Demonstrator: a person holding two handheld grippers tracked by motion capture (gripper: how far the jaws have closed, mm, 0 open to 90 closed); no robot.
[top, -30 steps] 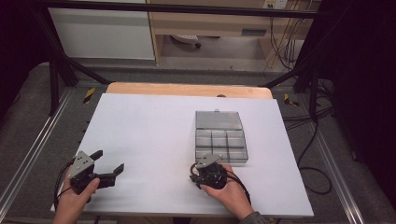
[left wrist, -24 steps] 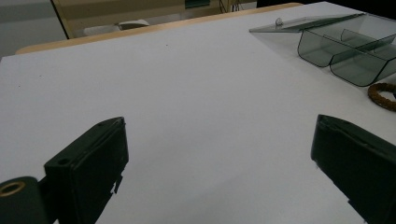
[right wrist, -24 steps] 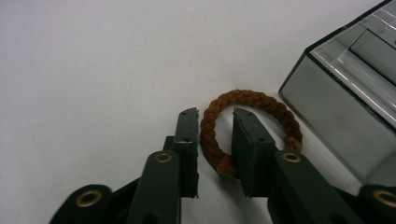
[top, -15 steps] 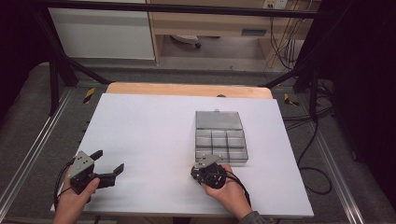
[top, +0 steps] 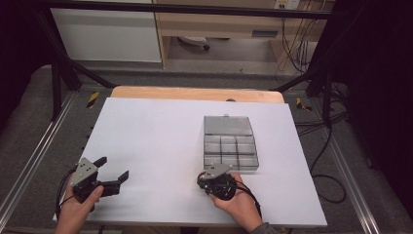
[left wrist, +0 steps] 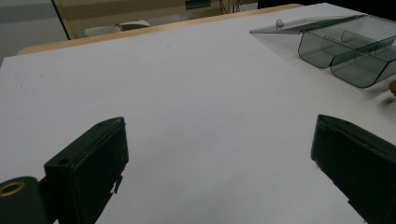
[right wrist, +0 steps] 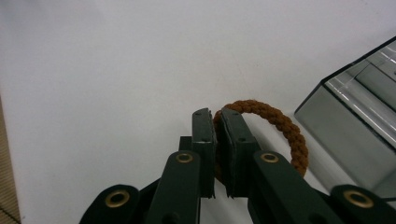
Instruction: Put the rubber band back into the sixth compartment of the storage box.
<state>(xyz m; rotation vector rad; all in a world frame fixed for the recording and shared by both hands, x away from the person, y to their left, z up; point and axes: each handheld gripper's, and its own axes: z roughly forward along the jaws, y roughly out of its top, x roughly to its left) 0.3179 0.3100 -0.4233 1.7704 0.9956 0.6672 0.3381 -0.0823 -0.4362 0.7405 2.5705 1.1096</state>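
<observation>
A brown braided ring (right wrist: 286,127) lies on the white table top, and my right gripper (right wrist: 215,114) is shut on its left side, the band pinched between the pads. In the high view the right gripper (top: 203,179) sits just in front of the near left corner of a clear compartment box (top: 230,157), whose lid (top: 228,125) lies open behind it. The box's corner (right wrist: 343,122) stands close on the right of the ring. My left gripper (top: 113,167) rests at the near left of the table, its jaws (left wrist: 219,122) wide apart with bare table between them.
The white sheet (top: 156,136) covers a wooden table whose far edge (top: 195,93) shows behind it. From the left gripper view the box (left wrist: 355,56) stands far off at the upper right. Metal rails run along both sides, and cables hang at the right.
The right hand has shifted only slightly in front of the box. The left hand and gripper have kept still.
</observation>
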